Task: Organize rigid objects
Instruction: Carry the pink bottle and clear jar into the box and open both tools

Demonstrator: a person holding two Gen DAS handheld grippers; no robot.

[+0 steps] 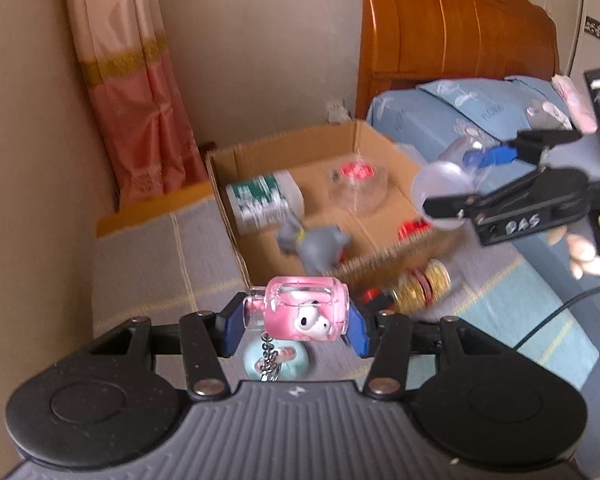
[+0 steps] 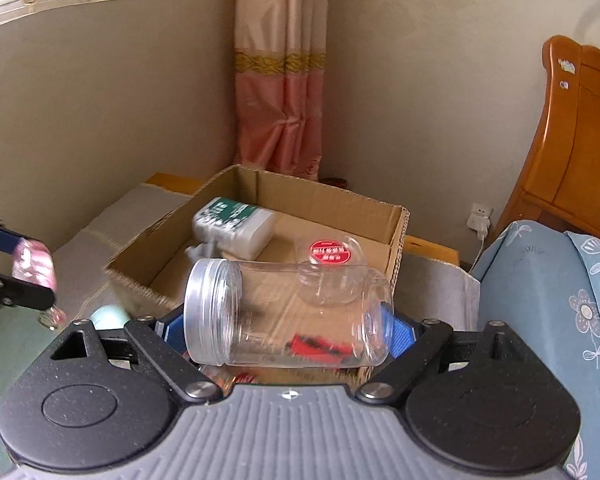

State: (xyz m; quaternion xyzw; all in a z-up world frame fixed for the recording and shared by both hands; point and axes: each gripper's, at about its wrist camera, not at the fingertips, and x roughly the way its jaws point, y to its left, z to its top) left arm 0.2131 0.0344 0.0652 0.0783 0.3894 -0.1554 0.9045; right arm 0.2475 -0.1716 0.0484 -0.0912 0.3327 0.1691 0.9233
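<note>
Left claw [image 1: 300, 316]: clamped on a pink bottle charm [image 1: 306, 312], which lies sideways between the blue pads; a cartoon dog face shows on it, and a bead chain [image 1: 269, 354] dangles below.

Right claw [image 2: 288, 320]: spread wide, gripping a clear plastic jar [image 2: 288, 314] on its side; the threaded mouth points toward 9 o'clock and the base toward 3 o'clock, the blue pads pressing at both ends.

Pale green round object [image 1: 276, 362]: on the mat under the left claw, blurred, so I cannot tell what it is.

Gold coin stack [image 1: 420, 290]: on the mat, just outside the box's near wall, at 2 o'clock from the pink bottle charm.

Cardboard box [image 2: 398, 240]: open-topped, on the striped mat beyond both claws, at 12 o'clock.

Inside the box: a grey toy animal [image 1: 314, 244] by the near wall; a white bottle with a green label [image 2: 232, 226] lying toward the far left; a clear tub with a red label [image 2: 330, 258] toward the far right; a red item [image 1: 414, 229] by the right wall.

Bed [image 2: 540, 280]: blue flowered cover, at 3 o'clock from the box.

Curtain [image 2: 280, 80]: pink and cream, hanging in the far corner.
</note>
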